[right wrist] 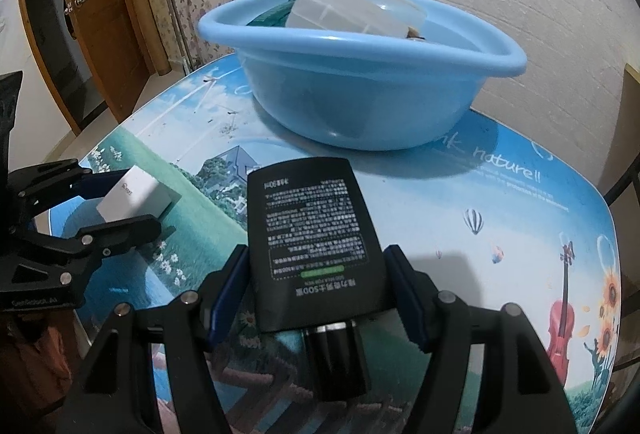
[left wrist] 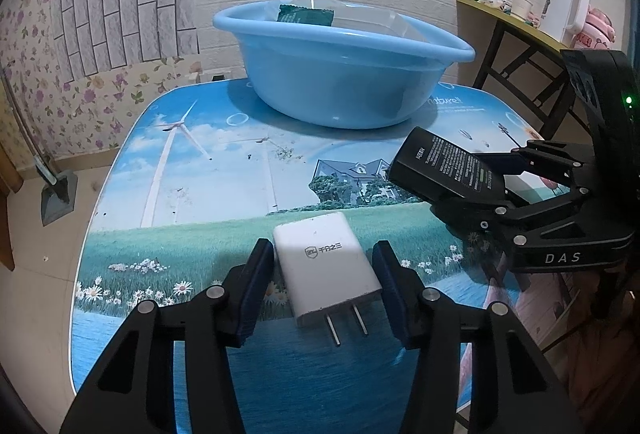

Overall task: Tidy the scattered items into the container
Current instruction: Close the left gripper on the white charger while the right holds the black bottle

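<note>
Your left tool (left wrist: 324, 286) straddles the white charger (left wrist: 326, 266) lying on the worktop (left wrist: 192, 193), prongs toward you; jaws spread, gaps on both sides, nothing gripped. Your right tool (right wrist: 316, 290) is clamped on the black bottle (right wrist: 310, 238), cap toward you, held above the worktop. Blue basin (left wrist: 340, 81) sits at the far edge, already holding a clear plastic box (right wrist: 340, 11) and a green packet (left wrist: 304, 13).
</note>
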